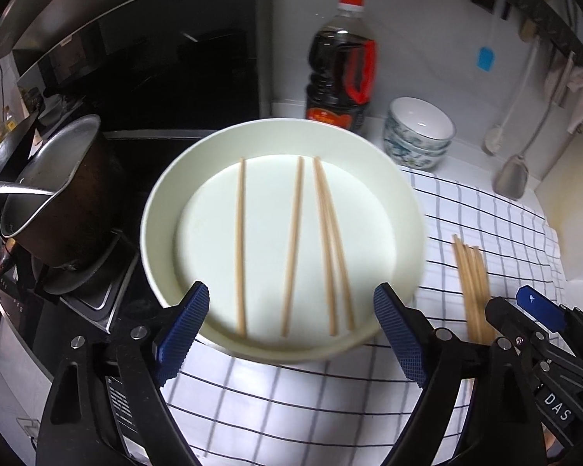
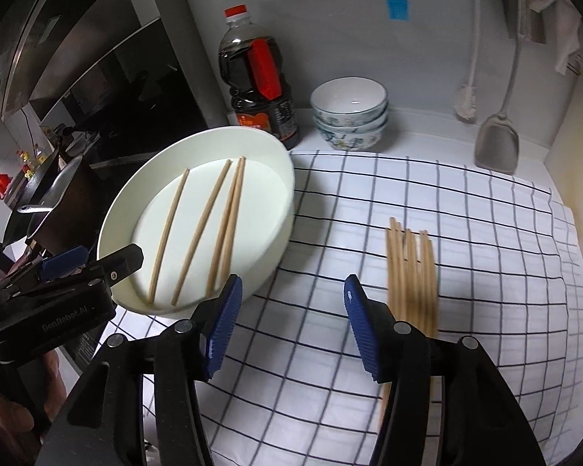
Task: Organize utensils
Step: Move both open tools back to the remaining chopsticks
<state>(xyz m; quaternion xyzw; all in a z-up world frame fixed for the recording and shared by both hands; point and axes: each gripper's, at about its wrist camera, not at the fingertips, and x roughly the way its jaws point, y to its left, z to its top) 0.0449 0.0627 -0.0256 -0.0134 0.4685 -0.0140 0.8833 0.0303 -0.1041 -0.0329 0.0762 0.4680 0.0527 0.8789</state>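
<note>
A white round dish point(image 1: 163, 202) point(image 2: 116, 209) sits at the left edge of a checked cloth and holds several wooden chopsticks point(image 1: 295, 244) point(image 2: 202, 229) lying lengthwise. A bundle of several more chopsticks point(image 1: 472, 287) point(image 2: 410, 272) lies on the cloth to the right of the dish. My left gripper point(image 1: 291, 322) is open at the dish's near rim, empty; it also shows in the right wrist view point(image 2: 93, 260). My right gripper point(image 2: 291, 322) is open and empty above the cloth, just left of the bundle; it shows in the left wrist view point(image 1: 524, 310).
A dark sauce bottle point(image 1: 340, 66) point(image 2: 258, 81) and stacked patterned bowls point(image 1: 419, 132) point(image 2: 349, 112) stand behind. A pot with a ladle point(image 1: 54, 194) sits on the stove at left. A spatula point(image 2: 497, 143) and brush point(image 2: 466, 105) hang at right. Checked cloth point(image 2: 369, 213).
</note>
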